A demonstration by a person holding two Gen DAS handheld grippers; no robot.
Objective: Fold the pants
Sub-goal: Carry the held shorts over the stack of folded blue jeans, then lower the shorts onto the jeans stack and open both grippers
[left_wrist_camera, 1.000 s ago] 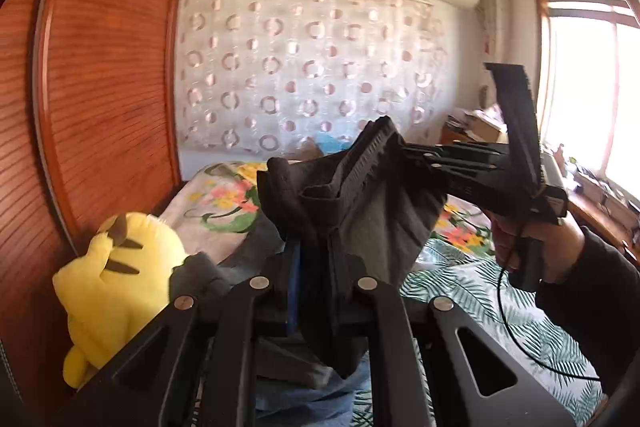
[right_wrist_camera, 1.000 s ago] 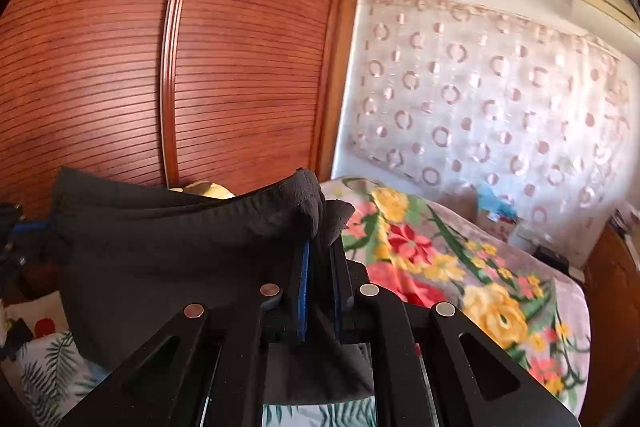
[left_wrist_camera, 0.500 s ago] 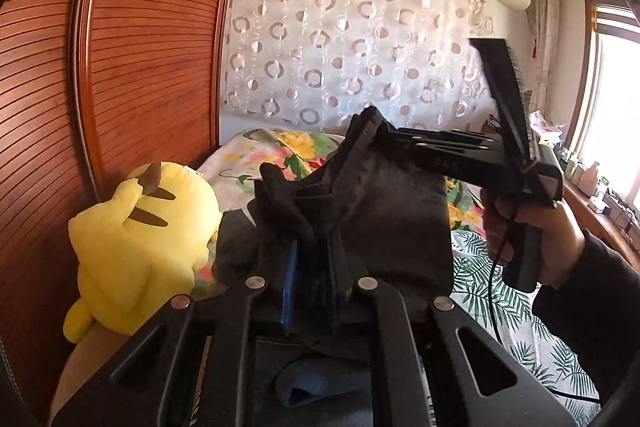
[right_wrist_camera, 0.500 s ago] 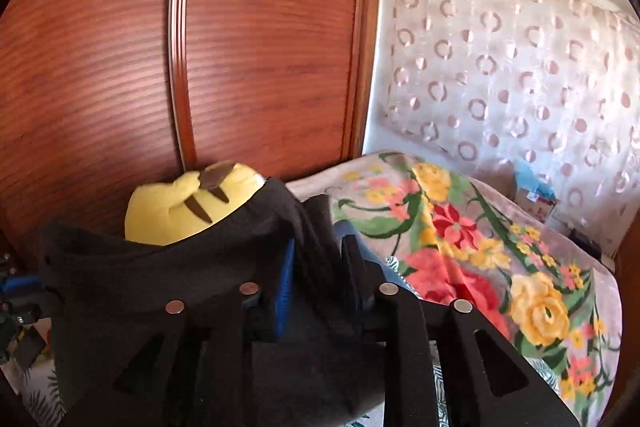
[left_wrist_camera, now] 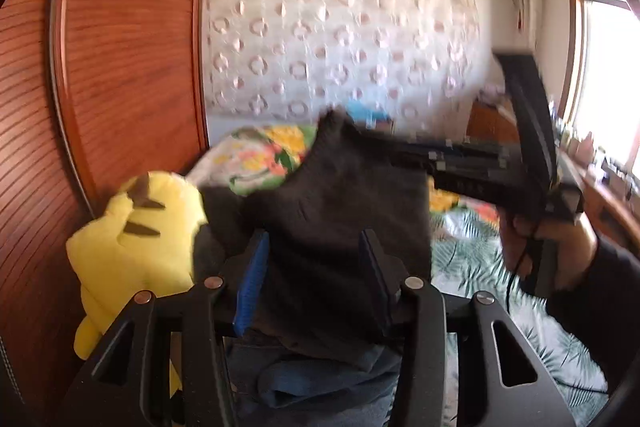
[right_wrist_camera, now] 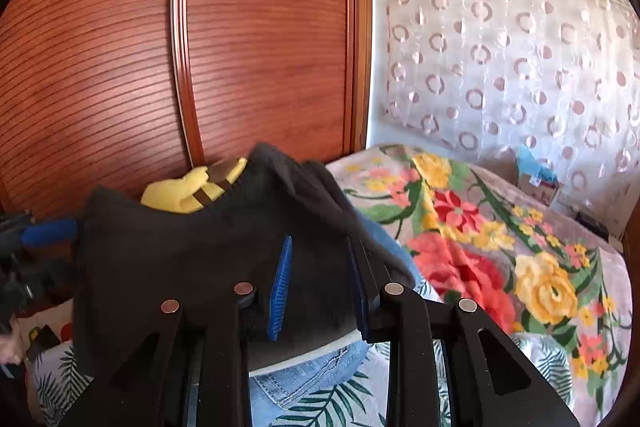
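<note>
Dark knit: we have the black pants (left_wrist_camera: 344, 211) bundled in the air above the bed (right_wrist_camera: 480, 235), with denim jeans (right_wrist_camera: 308, 371) lying right beneath them.
Left tongs (left_wrist_camera: 312, 283): the jaws stand wide, the cloth draped between them but not pinched.
Right tongs (right_wrist_camera: 318, 283): same story here, jaws parted and the fabric lying loose across the gap.
Where the pants sit: they hang over both tools, one end near each of our hands, sagging in the middle.
Risk, slip: nothing clamps the cloth, so we judge a tilt of either tool could let the bundle slide off in a heap.
Risk, mix-up: if it drops, it lands on the jeans, and a re-grab may catch both garments.
Risk, snag: folds sitting inside the open jaws could catch on the blue pads (right_wrist_camera: 282, 287) as we pull away.
Edges, left: the wooden wardrobe (right_wrist_camera: 240, 47) and the yellow plush toy (left_wrist_camera: 136, 239) crowd that side closely.
Open room: the floral blanket (right_wrist_camera: 500, 251) runs clear toward the curtain (right_wrist_camera: 500, 59), and the leaf-print sheet (left_wrist_camera: 472, 251) offers flat space on the right.
</note>
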